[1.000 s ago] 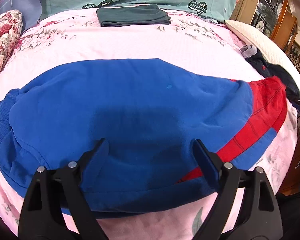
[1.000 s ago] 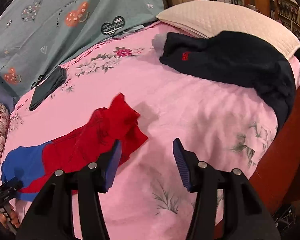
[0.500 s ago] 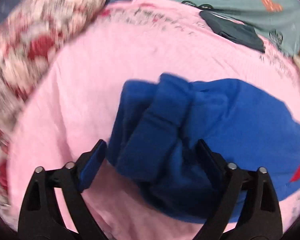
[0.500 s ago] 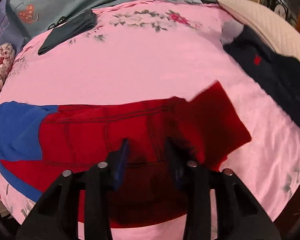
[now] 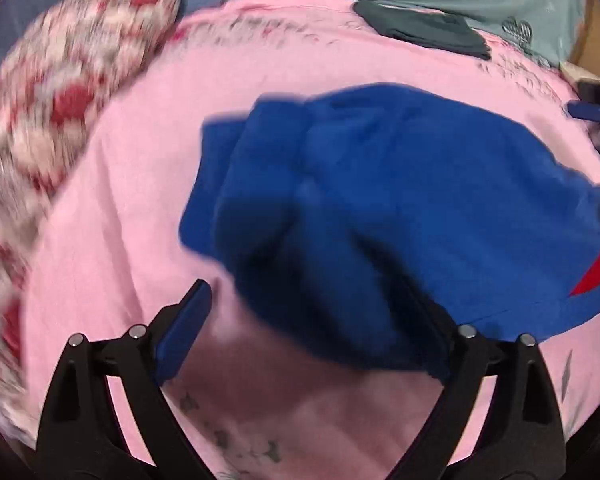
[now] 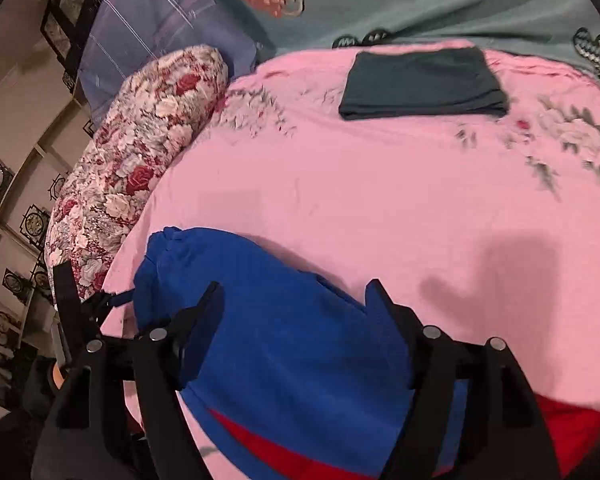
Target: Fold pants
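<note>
Blue pants with red panels [image 5: 400, 200] lie bunched on the pink bedsheet [image 5: 140, 200]. My left gripper [image 5: 300, 320] is open just above the waistband end, its fingers straddling the cloth's near edge. In the right wrist view the pants [image 6: 292, 340] lie under my right gripper [image 6: 296, 304], which is open and hovers over the blue part, with red fabric at the bottom right. The left gripper also shows at the left edge of the right wrist view [image 6: 80, 304].
A folded dark green garment [image 6: 420, 84] lies at the far side of the bed. A floral bolster pillow [image 6: 140, 148] runs along the left. A grey-green patterned blanket [image 6: 420, 0] lies behind. Wooden shelving stands at the far left.
The right gripper has swung from the red leg end toward the blue waist part and opened wider. The left gripper has shifted slightly, staying open over the waistband end.
</note>
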A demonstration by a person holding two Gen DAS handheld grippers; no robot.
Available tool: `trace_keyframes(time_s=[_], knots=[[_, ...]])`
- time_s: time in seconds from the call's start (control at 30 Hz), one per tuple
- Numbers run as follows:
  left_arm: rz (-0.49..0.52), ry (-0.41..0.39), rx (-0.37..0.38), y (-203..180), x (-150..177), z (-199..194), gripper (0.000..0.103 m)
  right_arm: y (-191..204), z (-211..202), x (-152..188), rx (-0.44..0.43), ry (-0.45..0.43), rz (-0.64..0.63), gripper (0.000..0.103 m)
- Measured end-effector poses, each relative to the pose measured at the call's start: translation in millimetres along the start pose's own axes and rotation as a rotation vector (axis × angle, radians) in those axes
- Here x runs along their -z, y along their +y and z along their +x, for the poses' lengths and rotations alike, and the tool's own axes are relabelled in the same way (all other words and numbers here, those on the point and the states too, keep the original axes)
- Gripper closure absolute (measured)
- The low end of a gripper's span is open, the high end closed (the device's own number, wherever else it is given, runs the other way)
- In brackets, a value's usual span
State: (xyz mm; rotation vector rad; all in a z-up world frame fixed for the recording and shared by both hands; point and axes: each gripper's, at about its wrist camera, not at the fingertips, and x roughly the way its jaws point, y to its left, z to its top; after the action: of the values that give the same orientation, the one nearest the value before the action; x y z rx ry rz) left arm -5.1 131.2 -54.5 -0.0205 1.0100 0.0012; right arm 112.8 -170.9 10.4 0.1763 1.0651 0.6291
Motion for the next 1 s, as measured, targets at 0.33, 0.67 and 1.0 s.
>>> trace_keyframes(time_s=[0.33,0.67,1.0], knots=[[0.031,-0.149,0.033,-6.7,-14.0,-68.9,0.010,10.7,47.5,9.5,-0.323,0.342,0.135,0.030],[0.099,-0.026,0.064,-60.7,-49.4,14.9,0.007,-20.8,64.4,2.7,-0.226,0.424,0.241,0.029],[0.123,-0.030,0.057,-60.9,-31.7,17.5,0.007,-19.5,81.5,-30.5,-0.467,0.247,0.310,0.032]])
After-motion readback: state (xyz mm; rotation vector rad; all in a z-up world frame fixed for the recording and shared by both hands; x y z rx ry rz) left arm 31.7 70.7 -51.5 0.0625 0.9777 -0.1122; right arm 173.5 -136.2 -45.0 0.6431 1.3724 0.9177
